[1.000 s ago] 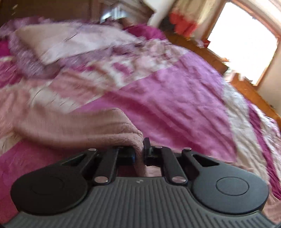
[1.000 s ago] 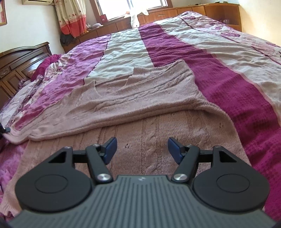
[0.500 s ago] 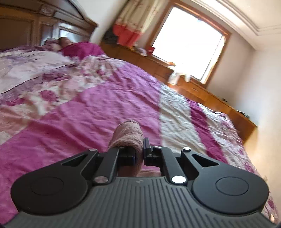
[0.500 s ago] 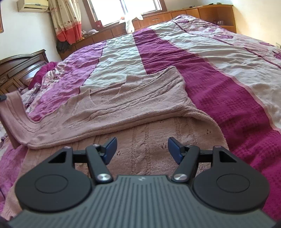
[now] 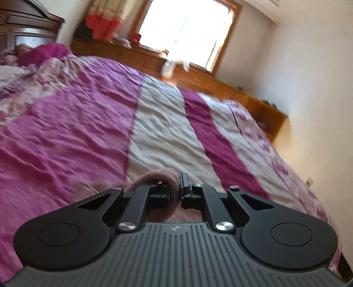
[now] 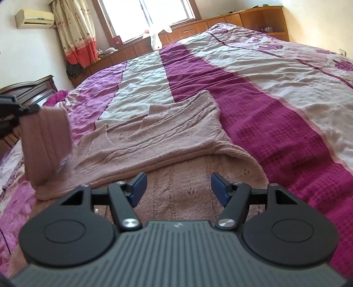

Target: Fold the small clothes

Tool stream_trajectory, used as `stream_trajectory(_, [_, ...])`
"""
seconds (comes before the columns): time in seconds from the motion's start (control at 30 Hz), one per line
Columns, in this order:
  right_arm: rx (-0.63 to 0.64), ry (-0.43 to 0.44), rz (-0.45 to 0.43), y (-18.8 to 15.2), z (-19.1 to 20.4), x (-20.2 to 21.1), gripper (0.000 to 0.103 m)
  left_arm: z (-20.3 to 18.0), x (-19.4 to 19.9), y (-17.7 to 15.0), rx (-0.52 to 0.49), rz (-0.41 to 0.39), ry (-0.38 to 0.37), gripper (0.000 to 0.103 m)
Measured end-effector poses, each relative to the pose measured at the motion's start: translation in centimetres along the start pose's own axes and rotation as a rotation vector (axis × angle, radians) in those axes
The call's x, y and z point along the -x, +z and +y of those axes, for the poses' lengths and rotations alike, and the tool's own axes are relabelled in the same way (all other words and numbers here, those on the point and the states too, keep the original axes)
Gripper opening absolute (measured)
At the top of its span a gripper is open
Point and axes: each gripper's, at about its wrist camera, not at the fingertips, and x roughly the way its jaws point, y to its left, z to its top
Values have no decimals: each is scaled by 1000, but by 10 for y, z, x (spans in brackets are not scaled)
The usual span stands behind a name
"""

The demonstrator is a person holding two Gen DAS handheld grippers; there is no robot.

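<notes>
The pink knit sweater (image 6: 167, 132) lay on the bedspread (image 6: 275, 114), partly folded: one layer was already doubled across the body, its folded edge running from 9 to 3 o'clock just ahead of the right gripper (image 6: 178, 187). That gripper's tongs stood wide apart, holding nothing, over the lower panel. The left gripper (image 5: 175, 189) had its tongs clamped on a bunched end of the sweater, seen in the right wrist view lifted at 9 o'clock as a hanging flap (image 6: 47, 145). In my judgement the fold was roughly midway; the raised part had yet to be laid over, and the final squaring remained. The surface was a rumpled, striped magenta and cream cover. A bright window (image 5: 187, 33) stood at 12 o'clock, a curtain (image 6: 77, 33) beside it, wooden cabinets (image 6: 260, 17) along the wall.
</notes>
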Motion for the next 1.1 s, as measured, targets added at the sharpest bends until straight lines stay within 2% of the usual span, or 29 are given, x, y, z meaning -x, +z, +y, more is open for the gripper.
stream_trajectory(0.2, [-17, 4, 17, -4, -6, -2, 66, -27, -37, -56, -63, 153, -25, 9])
stream_trajectory(0.4, [-29, 15, 22, -3, -8, -3, 66, -22, -59, -95, -96, 300, -37, 10])
stream_trajectory(0.43, [-31, 18, 24, -3, -8, -3, 66, -20, -60, -98, -96, 319, -31, 15])
stream_trajectory(0.47, [-33, 23, 26, -3, -8, -3, 66, -17, -60, -100, -95, 334, -21, 24])
stream_trajectory(0.5, [-34, 29, 29, -3, -7, -3, 66, -15, -58, -102, -96, 342, -16, 29])
stream_trajectory(0.57, [-34, 45, 34, -1, -4, -3, 66, -12, -51, -105, -105, 343, 3, 49])
stream_trajectory(0.67, [-22, 70, 34, 5, 3, -2, 66, -6, -34, -104, -121, 322, 46, 58])
stream_trajectory(0.9, [-26, 192, 62, 23, 27, -11, 67, 16, 4, -97, -114, 323, 90, 65])
stream_trajectory(1.1, [-29, 292, 155, 33, 57, -41, 67, 41, 26, -98, -144, 321, 253, 68])
